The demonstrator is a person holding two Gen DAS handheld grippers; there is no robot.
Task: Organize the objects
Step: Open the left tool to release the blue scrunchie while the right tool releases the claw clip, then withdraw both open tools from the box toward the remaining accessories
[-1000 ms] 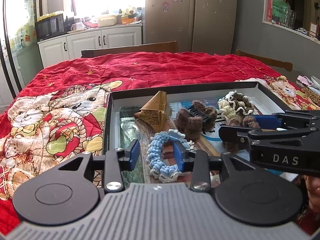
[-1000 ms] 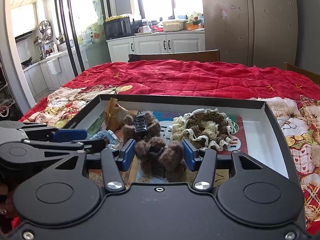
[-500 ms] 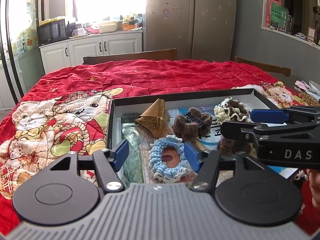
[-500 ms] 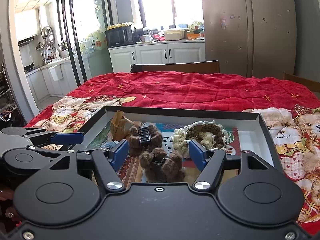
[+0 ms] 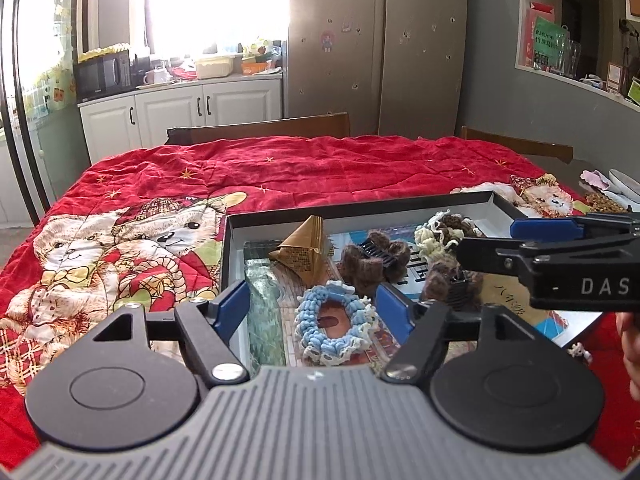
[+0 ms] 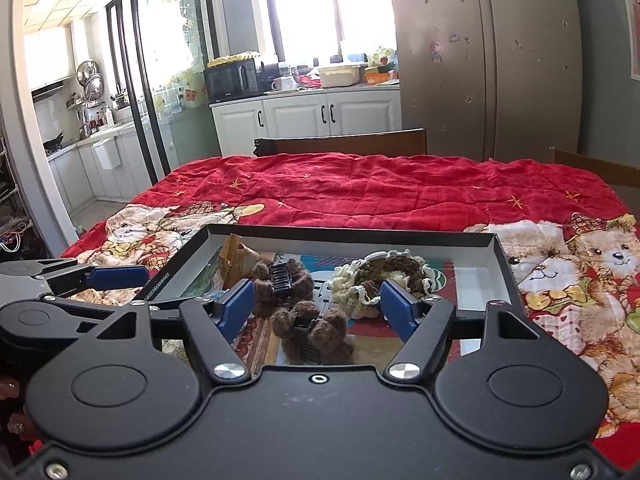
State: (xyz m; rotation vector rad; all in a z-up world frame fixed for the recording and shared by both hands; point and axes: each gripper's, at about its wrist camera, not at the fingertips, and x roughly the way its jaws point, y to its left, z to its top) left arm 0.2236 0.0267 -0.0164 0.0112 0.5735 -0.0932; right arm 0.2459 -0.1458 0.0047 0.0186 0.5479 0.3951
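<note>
Both your hand-held grippers have just been opening: the left hand-held gripper (image 5: 310, 306) stands released around the blue scrunchie (image 5: 335, 326), the right hand-held gripper (image 6: 316, 306) around the furry brown clip (image 6: 312, 330), both lying in the tray (image 6: 502, 258). They look soft and light; pinch the scrunchie's rim, the clip's hard middle.

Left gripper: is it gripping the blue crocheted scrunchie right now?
No. The left gripper stands open, and the blue scrunchie lies loose in the tray between its pads, touching neither.

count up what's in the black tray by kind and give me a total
Fuzzy brown hair clips: 2
Crocheted scrunchies: 2, blue and cream-brown
Gold paper pyramid: 1
Total: 5 in the tray
</note>
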